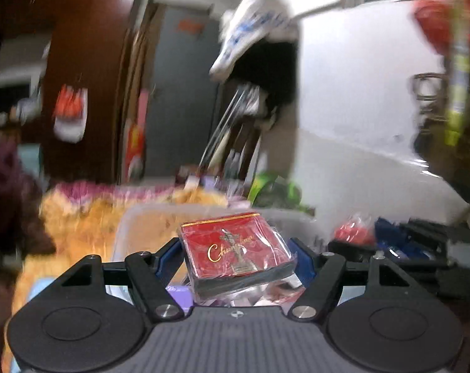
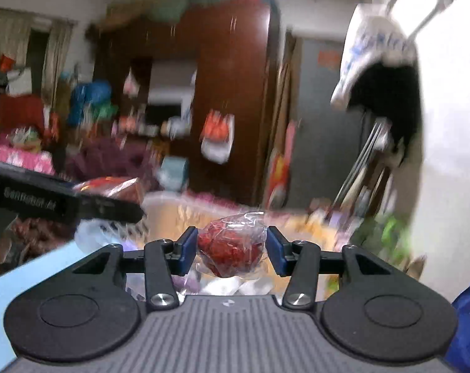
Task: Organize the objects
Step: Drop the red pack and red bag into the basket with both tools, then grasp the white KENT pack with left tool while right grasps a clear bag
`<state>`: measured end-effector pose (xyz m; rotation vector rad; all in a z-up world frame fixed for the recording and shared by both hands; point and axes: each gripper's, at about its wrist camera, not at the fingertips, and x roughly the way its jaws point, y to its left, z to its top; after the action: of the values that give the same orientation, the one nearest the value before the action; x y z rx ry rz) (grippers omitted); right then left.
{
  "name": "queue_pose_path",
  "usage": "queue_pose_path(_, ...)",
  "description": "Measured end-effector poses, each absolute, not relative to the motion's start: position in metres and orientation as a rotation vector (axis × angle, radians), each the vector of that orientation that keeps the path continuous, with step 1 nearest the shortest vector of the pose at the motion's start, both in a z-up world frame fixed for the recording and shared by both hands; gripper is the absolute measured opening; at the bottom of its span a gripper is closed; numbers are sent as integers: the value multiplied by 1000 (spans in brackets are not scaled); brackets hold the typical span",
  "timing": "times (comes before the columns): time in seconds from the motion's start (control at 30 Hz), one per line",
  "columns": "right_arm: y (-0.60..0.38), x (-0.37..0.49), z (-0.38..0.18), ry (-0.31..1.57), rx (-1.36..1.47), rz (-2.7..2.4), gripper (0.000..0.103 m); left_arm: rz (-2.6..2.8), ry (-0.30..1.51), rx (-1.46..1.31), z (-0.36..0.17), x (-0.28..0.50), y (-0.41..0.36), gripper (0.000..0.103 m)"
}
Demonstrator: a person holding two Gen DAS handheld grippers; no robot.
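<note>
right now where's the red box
In the left wrist view, the red box sits centred between the left gripper fingers, above a clear plastic tub.

A red box [image 1: 236, 245] wrapped in clear film carries gold cursive lettering that starts with a large "C" and reads roughly "Chunghwa"; the later letters are hard to make out. On the black side of the left tongs [image 2: 63, 202], seen from the right wrist, pale printed letters stand, too blurred to read. Blue print on a white hanging bag [image 2: 378, 52] is illegible.
</note>
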<state>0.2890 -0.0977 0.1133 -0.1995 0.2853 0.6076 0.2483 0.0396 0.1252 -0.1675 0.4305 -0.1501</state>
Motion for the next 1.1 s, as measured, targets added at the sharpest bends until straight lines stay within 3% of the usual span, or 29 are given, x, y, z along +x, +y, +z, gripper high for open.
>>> queue_pose_path(0.1,-84,309,106,330,-228,601,52,-114,478,-112,120,272,31,76)
queue_pose_path(0.17,-80,317,101,349,-214,574,60,-90,493,-101,117,283,26,78)
queue_pose_path(0.2,-80,317,100,353,-212,574,66,-84,504,-116,115,285,27,88)
queue_pose_path(0.27,-90,307,104,290,-194,546,100,-79,508,-125,113,284,27,98)
queue_pose_path(0.3,-97,300,108,258,-185,533,103,-88,483,-130,114,278,29,103)
queue_pose_path(0.53,-170,226,89,183,-8,587,103,-148,330,-59,95,169,29,103)
queue_pose_path(0.7,-187,248,34,456,1,579,103,-164,444,-46,35,130,21,103)
queue_pose_path(1.1,-130,273,2,591,-118,604,75,-148,497,-68,-14,105,16,102)
